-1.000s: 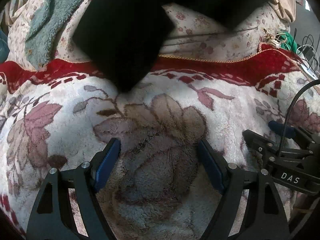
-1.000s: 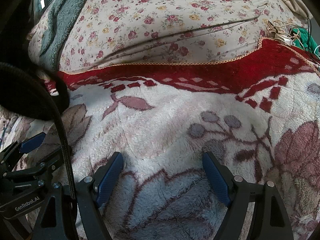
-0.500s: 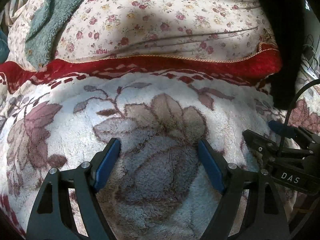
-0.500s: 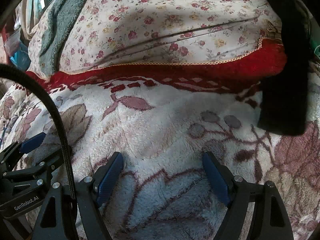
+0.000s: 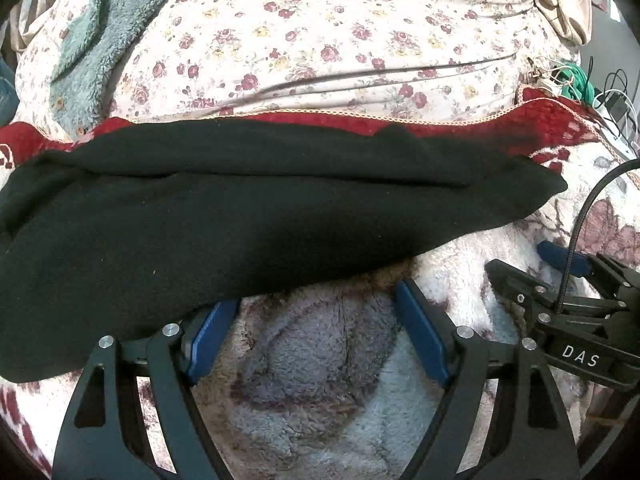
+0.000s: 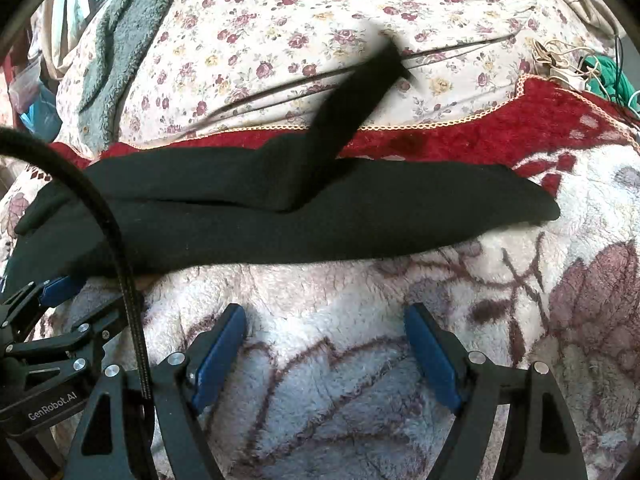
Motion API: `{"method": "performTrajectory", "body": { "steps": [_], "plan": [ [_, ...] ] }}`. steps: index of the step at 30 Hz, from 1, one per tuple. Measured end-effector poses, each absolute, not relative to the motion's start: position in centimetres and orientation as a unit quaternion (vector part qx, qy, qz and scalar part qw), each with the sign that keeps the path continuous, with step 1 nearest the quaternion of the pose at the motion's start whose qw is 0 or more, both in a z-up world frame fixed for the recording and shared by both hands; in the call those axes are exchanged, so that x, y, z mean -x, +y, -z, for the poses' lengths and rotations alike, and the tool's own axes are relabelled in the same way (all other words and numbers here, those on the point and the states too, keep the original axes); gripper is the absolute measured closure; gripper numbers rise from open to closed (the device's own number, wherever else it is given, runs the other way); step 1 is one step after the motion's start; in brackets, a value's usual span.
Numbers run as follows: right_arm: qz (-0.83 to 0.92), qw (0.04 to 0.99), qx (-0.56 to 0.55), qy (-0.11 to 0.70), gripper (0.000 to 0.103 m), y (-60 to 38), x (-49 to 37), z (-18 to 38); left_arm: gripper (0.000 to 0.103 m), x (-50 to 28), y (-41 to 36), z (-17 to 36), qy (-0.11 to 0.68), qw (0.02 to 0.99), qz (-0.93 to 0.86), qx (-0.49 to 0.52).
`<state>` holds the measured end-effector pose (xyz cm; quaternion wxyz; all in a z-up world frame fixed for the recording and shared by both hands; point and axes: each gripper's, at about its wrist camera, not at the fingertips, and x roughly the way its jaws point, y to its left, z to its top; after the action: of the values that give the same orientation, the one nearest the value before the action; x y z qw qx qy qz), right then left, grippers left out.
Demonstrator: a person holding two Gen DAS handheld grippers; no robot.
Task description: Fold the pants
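Black pants (image 5: 240,216) lie stretched left to right across the fleece blanket (image 5: 320,360), just beyond both grippers. In the right wrist view the black pants (image 6: 280,220) have one leg end sticking up and blurred over the floral sheet. My left gripper (image 5: 308,320) is open, nothing between its blue pads; the pants' near edge drapes over its left fingertip. My right gripper (image 6: 324,332) is open over bare blanket, short of the pants. Each gripper shows at the edge of the other's view.
A floral sheet (image 5: 340,40) covers the bed behind the blanket's red border (image 6: 520,128). A teal fleece garment (image 5: 92,40) lies at the back left. Cables and a green cord (image 6: 580,68) sit at the far right edge.
The black pants, seen in the air a second ago and hanging at the right half a second ago, now lie spread across the blanket in front of both grippers. Neither gripper has moved.
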<state>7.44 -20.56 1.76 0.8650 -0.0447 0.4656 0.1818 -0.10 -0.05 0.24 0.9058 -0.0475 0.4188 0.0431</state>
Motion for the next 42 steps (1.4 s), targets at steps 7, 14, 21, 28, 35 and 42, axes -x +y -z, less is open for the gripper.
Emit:
{"method": "performTrajectory", "body": {
  "steps": [7,14,21,28,35,42],
  "plan": [
    [-0.182,0.865,0.045,0.465,0.022,-20.6,-7.4,-1.8,0.022,0.1,-0.1,-0.2,0.420,0.906,-0.044,0.045],
    [-0.178,0.864,0.053,0.469,0.020,-20.5,-7.2,-1.5,0.022,0.4,-0.1,-0.7,0.440,0.898,-0.015,0.023],
    [-0.188,0.853,0.023,0.486,0.021,-20.6,-7.4,-2.5,0.022,3.9,1.5,-2.7,0.405,0.912,-0.042,0.046],
    [-0.238,0.858,-0.037,0.454,0.022,-18.8,-3.9,-4.7,0.022,7.1,3.2,-5.3,0.363,0.928,-0.079,0.040],
    [-0.253,0.879,-0.068,0.399,0.022,-18.2,-0.7,-7.0,0.022,8.6,4.4,-6.4,0.343,0.932,-0.097,0.058],
    [-0.264,0.884,-0.040,0.384,0.022,-17.7,0.8,-7.9,0.022,9.1,5.1,-6.6,0.344,0.930,-0.108,0.069]
  ]
}}
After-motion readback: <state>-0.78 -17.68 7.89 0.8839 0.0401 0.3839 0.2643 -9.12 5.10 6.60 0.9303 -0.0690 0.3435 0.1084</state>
